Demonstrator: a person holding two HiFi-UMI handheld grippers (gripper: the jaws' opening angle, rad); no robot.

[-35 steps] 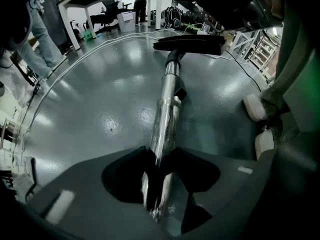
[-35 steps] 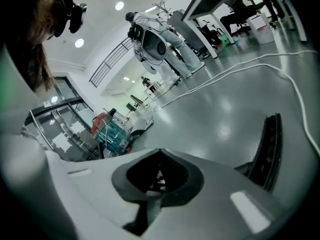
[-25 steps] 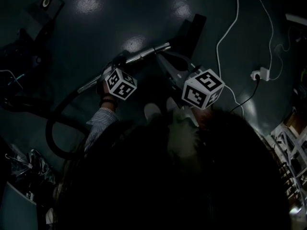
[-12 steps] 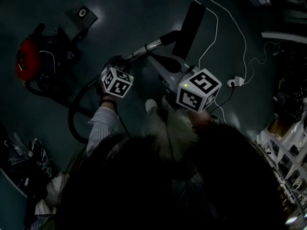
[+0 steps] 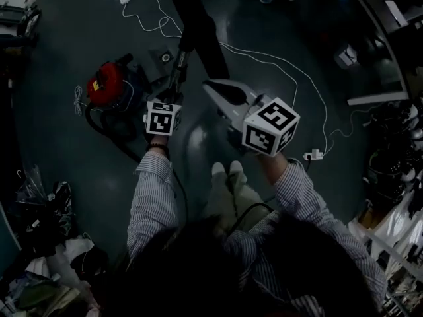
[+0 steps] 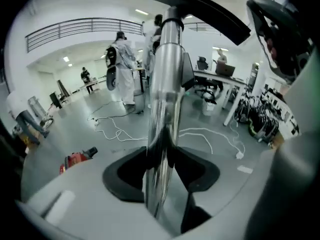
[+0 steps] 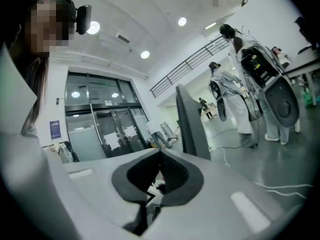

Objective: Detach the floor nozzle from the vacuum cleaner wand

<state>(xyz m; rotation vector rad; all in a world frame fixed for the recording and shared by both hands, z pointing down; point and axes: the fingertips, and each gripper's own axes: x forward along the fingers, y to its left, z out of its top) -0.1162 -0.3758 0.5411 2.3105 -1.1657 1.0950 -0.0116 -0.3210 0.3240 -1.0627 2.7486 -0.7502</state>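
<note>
Quick update from us: our left tongs (image 6: 161, 170) are clamped round the shiny metal wand (image 6: 162, 84). They've just been squeezing in a touch tighter, with the tube sat right in the notch of the pads. We reckon that's to stop it rolling once the pulling starts. The wand is up off the floor (image 5: 59, 111). In the head view it runs from the left tongs toward 12 o'clock, where the black floor nozzle (image 5: 198, 25) sits on its end, not detached yet. We're gripping some way down the tube from the nozzle joint, so that hand looks like the anchor to us. Our right tongs (image 7: 159, 179) are pinched fully together with nothing in them. They sit at about 3 o'clock of the left ones, touching neither wand nor nozzle. In their own view a dark slab stands beyond the tips at about 1 o'clock, probably the nozzle. Our guess is they're lining up to go for it, but they'd need to open first. The red vacuum body (image 5: 106, 84) sits on the floor at roughly 10 o'clock from the left tongs. A white cable (image 5: 264, 58) trails over the floor at 2 o'clock, so we'd mind our feet.
</note>
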